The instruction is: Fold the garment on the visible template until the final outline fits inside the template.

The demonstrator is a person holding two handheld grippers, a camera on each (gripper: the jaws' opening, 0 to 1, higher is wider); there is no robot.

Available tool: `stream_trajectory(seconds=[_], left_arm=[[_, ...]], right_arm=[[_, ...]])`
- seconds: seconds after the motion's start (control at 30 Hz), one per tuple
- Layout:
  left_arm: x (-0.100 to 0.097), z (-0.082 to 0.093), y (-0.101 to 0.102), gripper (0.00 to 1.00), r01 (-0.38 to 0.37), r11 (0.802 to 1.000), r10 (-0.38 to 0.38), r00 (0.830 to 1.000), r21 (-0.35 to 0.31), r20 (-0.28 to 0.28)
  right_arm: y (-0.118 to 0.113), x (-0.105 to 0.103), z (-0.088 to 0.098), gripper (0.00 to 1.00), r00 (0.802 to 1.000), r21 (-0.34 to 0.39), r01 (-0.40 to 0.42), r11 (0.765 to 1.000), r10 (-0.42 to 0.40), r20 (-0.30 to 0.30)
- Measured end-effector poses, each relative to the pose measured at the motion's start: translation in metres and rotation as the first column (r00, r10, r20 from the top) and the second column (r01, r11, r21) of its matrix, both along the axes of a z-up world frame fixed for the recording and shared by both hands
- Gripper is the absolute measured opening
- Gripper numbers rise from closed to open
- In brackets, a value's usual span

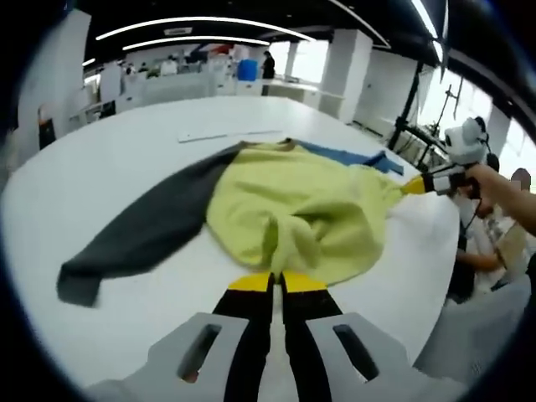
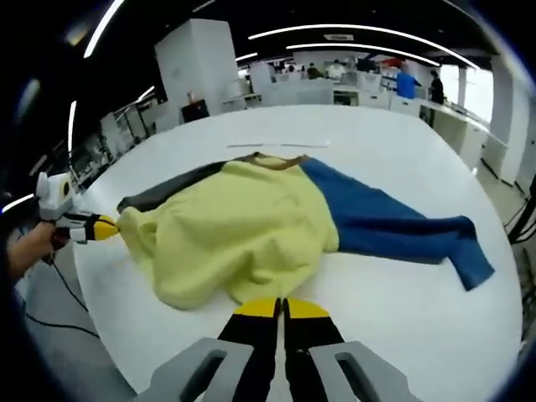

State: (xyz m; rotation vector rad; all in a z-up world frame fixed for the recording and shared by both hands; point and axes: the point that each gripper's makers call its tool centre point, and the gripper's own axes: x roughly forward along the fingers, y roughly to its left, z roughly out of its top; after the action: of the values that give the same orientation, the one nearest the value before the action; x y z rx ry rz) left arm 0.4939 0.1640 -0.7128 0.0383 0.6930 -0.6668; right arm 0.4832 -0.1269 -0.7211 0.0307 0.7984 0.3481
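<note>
On the white table (image 1: pixel 100 167) my left tongs (image 1: pixel 277 283) and right tongs (image 2: pixel 281 308) each pinch the near hem of the yellow sweater (image 2: pixel 243 222), its grey sleeve (image 1: pixel 142 230) and blue sleeve (image 2: pixel 402 226) spread outward.

A soft, matt, fleecy cloth garment (image 1: pixel 293 209) lies on a smooth white table (image 1: pixel 109 159).

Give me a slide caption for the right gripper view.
Right gripper pinching the yellow sweater's hem on the white table, blue sleeve spread out.

Right claw (image 2: pixel 280 308) pinching yellow garment (image 2: pixel 239 226), white table (image 2: pixel 402 335)
</note>
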Motion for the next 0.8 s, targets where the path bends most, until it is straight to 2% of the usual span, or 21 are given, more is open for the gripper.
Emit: stream_trajectory(seconds=[0.1, 0.23, 0.3, 0.43, 0.5, 0.8], left_arm=[[-0.009, 0.002, 0.002, 0.01, -0.010, 1.000, 0.010, 1.000, -0.002, -0.021], [-0.021, 0.005, 0.005, 0.01, -0.070, 0.996, 0.067, 0.995, -0.046, -0.080], [-0.029, 0.005, 0.006, 0.00, -0.075, 0.996, 0.069, 0.993, -0.057, -0.094], [-0.044, 0.004, 0.010, 0.01, -0.111, 0.990, 0.099, 0.985, -0.082, -0.138], [-0.048, 0.003, 0.016, 0.00, -0.130, 0.988, 0.117, 0.982, -0.081, -0.147], [-0.073, -0.013, 0.029, 0.00, -0.175, 0.983, 0.160, 0.965, -0.059, -0.208]], right_arm=[[-0.003, -0.006, 0.004, 0.00, 1.000, 0.004, -0.008, 1.000, 0.008, 0.000], [-0.005, -0.015, 0.009, 0.00, 1.000, 0.012, -0.019, 1.000, 0.019, -0.007], [-0.007, -0.021, 0.010, 0.00, 1.000, 0.017, -0.027, 1.000, 0.027, -0.014], [-0.007, -0.034, 0.011, 0.00, 0.998, 0.083, -0.004, 0.997, 0.009, -0.055], [-0.009, -0.043, 0.007, 0.00, 0.996, 0.081, 0.007, 0.997, 0.000, -0.085], [-0.013, -0.075, -0.011, 0.00, 0.988, 0.080, 0.033, 0.996, -0.021, -0.151]])
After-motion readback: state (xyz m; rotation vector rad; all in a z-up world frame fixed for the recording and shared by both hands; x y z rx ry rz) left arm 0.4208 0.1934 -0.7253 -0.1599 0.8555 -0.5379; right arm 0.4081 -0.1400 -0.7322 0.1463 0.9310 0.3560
